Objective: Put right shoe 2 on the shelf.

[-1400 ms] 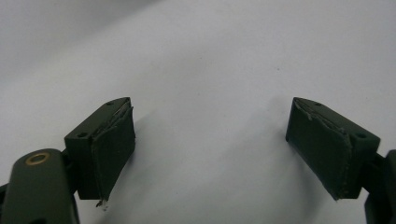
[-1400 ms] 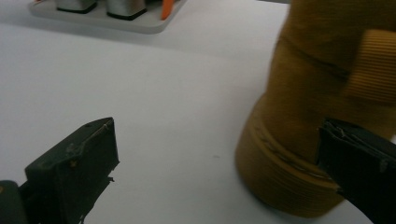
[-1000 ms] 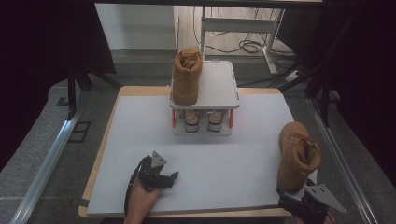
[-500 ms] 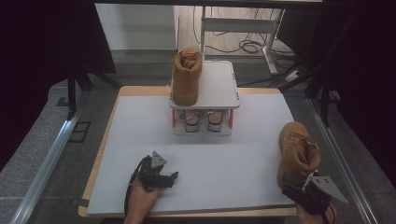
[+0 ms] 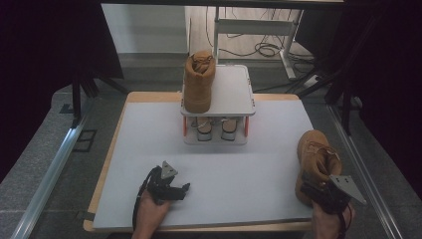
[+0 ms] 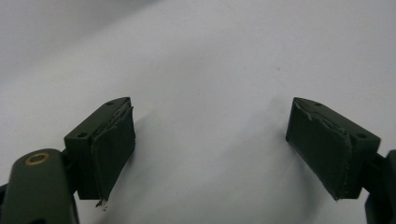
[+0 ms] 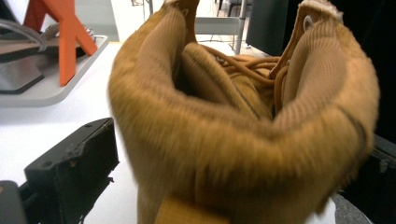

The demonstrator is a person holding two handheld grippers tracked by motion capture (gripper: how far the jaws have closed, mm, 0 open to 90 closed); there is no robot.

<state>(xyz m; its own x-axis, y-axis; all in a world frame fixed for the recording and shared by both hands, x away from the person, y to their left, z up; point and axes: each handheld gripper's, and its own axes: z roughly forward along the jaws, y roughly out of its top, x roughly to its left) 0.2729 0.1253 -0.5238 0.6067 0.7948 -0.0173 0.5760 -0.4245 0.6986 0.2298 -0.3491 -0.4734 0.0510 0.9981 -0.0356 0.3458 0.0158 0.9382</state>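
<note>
A tan lace-up boot (image 5: 314, 154) stands on the white board at the right, toe pointing away. My right gripper (image 5: 311, 186) sits at its heel. In the right gripper view the boot's ribbed collar (image 7: 233, 116) lies between the spread jaws of my right gripper (image 7: 229, 154), which is open; I cannot tell whether the jaws touch it. A matching boot (image 5: 199, 82) stands on top of the small white rack (image 5: 231, 94). Near the front left, my left gripper (image 5: 181, 188) rests low over the board. It is open and holds nothing (image 6: 210, 135).
The rack's lower shelf holds a pair of shoes (image 5: 214, 128) between orange posts (image 7: 63, 37). The white board (image 5: 239, 169) lies on a wooden table with metal rails (image 5: 54, 164) on both sides. Cables and a desk frame (image 5: 259, 30) lie beyond.
My right gripper has come up from the board's front edge to the heel of the right boot, its jaws now around the collar. The left gripper has stayed in place.
</note>
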